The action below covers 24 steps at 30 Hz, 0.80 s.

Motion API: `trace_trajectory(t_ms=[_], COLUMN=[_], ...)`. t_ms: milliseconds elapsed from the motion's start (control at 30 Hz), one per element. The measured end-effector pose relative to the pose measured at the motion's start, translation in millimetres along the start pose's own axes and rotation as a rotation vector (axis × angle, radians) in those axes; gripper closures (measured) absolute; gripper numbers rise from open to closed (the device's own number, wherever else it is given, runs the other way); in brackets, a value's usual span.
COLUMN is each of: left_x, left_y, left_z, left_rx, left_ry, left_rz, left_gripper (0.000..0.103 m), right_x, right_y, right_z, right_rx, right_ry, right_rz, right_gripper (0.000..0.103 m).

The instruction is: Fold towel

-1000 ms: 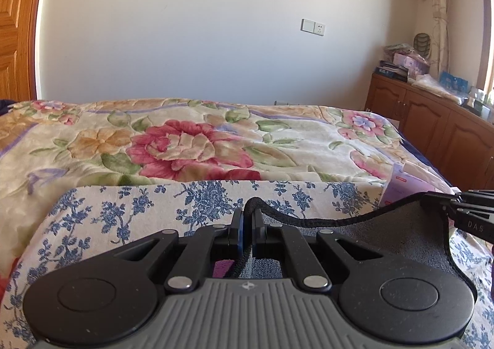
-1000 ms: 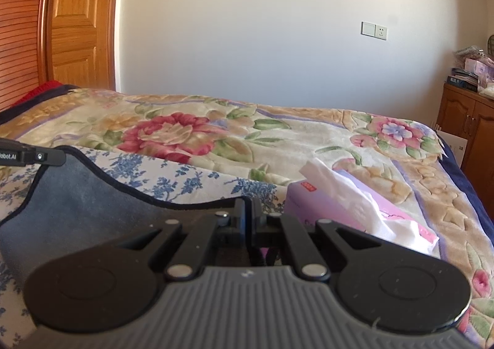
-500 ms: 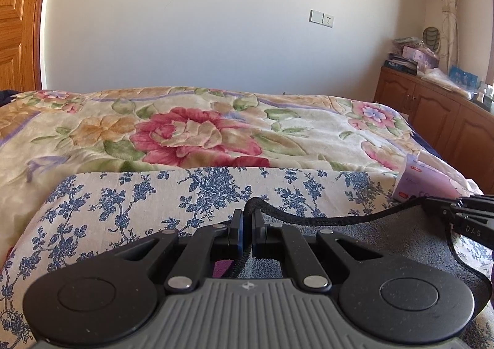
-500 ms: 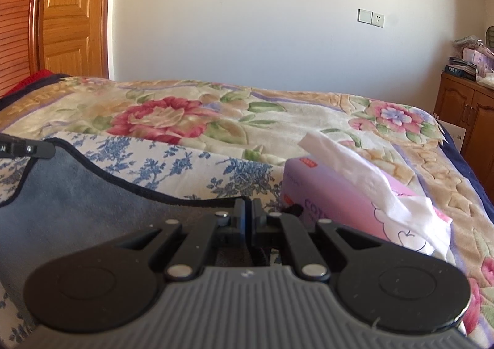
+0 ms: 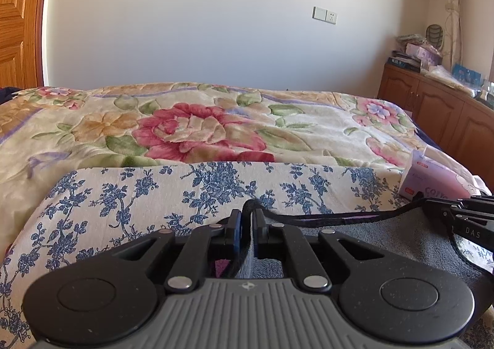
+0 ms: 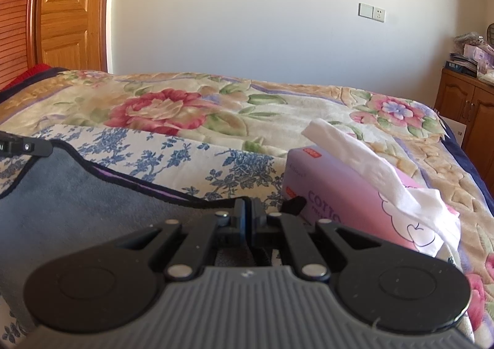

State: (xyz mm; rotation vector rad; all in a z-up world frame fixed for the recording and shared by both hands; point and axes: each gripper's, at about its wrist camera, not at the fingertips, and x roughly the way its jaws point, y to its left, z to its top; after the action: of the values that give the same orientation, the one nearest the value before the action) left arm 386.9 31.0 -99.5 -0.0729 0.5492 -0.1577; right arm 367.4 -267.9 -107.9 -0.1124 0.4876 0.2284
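A grey towel (image 5: 379, 237) with a black hem is held stretched between both grippers, low over a blue-flowered white cloth (image 5: 154, 191) on the bed. My left gripper (image 5: 247, 216) is shut on the towel's left corner. My right gripper (image 6: 249, 210) is shut on the towel's right corner; the towel (image 6: 77, 203) spreads to its left. The right gripper (image 5: 457, 213) shows at the right edge of the left wrist view, and the left gripper (image 6: 27, 146) at the left edge of the right wrist view.
A pink tissue box (image 6: 349, 207) with white tissue sticking out lies on the bed just right of my right gripper; it also shows in the left wrist view (image 5: 432, 182). A floral quilt (image 5: 200, 129) covers the bed. A wooden cabinet (image 5: 441, 114) stands at the right, a wooden door (image 6: 68, 9) at the left.
Both grippers have come down and forward with the towel. The towel's top edge now sits lower, nearer the flowered cloth, and the tissue box looms closer.
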Motion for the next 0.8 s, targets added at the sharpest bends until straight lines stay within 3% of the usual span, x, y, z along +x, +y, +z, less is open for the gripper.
trace_trajectory(t_ms=[33,67,133,200,367,433,467,567,667,800], left_x=[0.4,0.7,1.0,0.1,-0.9,-1.5,-2.4,-5.6,-11.0,-18.9], left_y=[-0.4,-0.3,0.5,1.0,1.1,0.4,-0.1,-2.1,-4.5,-8.6], left_z=[-0.6,-1.0,-1.3,-1.3,-0.6,-0.8,-1.2,-0.6,1.6,4.5], left_rx=[0.002,0.002,-0.003,-0.004,-0.004,0.001,0.004,0.012,0.016,0.021], left_ry=[0.004,0.004,0.005,-0.001,-0.002,0.002,0.004,0.011,0.014,0.02], left_rz=[0.0,0.001,0.002,0.005,0.008,0.021,0.032,0.046,0.049,0.049], left_gripper=[0.086,0.082,0.063,0.058,0.042,0.021,0.017,0.014,0.009,0.007], right_x=[0.5,0.4,-1.1,-2.8,-6.3,-8.9,-10.6,-16.0,-22.3,-32.3], right_y=[-0.7,-0.7,-0.9,-0.5,1.0,1.8,2.0,1.4,1.9,5.6], right_z=[-0.2,-0.5,-0.4,0.2,1.2,0.5,1.1,3.8,6.3,10.2], right_rx=[0.006,0.008,0.014,0.015,0.014,0.011,0.009,0.018,0.025,0.007], right_ry=[0.006,0.007,0.007,0.003,0.009,0.01,0.013,0.02,0.025,0.027], right_rz=[-0.004,-0.007,0.005,0.009,0.013,0.006,0.004,0.002,0.008,0.004], right_gripper=[0.097,0.089,0.08,0.049,0.045,0.04,0.039,0.035,0.02,0.015])
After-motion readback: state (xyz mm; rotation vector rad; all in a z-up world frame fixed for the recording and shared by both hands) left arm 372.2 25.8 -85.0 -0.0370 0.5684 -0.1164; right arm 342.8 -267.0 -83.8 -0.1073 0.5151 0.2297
